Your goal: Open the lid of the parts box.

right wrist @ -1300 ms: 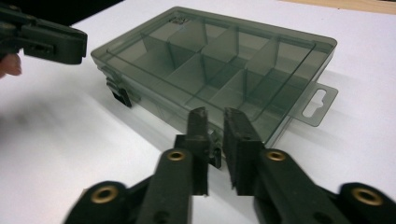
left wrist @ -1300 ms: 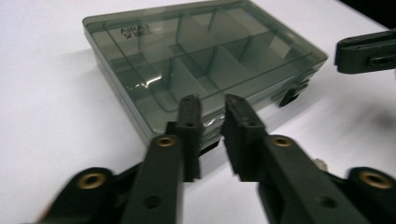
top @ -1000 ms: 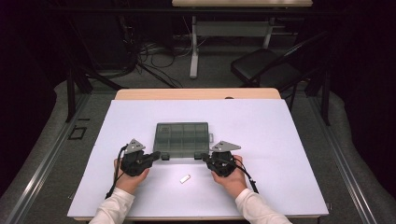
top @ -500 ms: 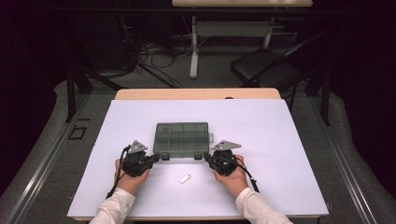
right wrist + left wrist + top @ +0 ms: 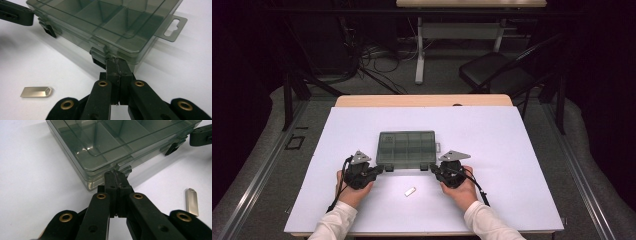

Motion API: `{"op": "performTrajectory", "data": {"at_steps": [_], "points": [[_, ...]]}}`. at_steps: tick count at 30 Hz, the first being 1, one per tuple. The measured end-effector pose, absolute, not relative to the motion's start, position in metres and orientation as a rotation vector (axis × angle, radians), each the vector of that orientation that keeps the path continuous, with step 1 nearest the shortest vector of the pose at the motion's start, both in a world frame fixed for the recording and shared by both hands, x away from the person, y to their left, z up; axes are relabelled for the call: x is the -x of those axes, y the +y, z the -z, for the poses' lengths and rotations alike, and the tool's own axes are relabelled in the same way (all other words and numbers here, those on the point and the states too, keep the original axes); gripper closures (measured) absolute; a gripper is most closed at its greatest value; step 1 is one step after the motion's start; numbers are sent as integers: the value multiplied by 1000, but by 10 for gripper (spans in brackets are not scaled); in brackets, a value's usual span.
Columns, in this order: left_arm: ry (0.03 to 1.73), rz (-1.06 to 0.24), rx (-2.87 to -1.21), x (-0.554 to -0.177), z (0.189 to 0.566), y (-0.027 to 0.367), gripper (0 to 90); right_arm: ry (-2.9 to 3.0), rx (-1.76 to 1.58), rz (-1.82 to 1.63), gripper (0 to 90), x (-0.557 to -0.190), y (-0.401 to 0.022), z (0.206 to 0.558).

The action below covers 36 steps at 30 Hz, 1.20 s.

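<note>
Both tongs have their jaws pressed together, gripping nothing: the left gripper noses against the near left latch of the smoky compartment box, the right gripper against its near right latch. Its lid is down, its divided cells look empty. Between and just behind the tongs lies a small metal USB stick; the right gripper view alone reveals the box's hang tab

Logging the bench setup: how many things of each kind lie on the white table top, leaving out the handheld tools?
Compartment box, smoky clear plastic, lid shut: 1
Small metal tag, silver: 1
Total: 2
</note>
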<state>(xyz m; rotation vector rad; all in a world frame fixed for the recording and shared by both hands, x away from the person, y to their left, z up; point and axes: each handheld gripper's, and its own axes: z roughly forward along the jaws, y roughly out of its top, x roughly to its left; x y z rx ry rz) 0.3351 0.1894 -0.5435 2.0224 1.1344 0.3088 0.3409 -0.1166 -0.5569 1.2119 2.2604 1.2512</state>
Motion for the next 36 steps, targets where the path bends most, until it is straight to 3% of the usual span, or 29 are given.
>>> {"op": "performTrajectory", "data": {"at_steps": [36], "points": [[1127,-308,-2002,-335,542,188,900,2223,-1152,-1316,900,-337,-110,554]]}}
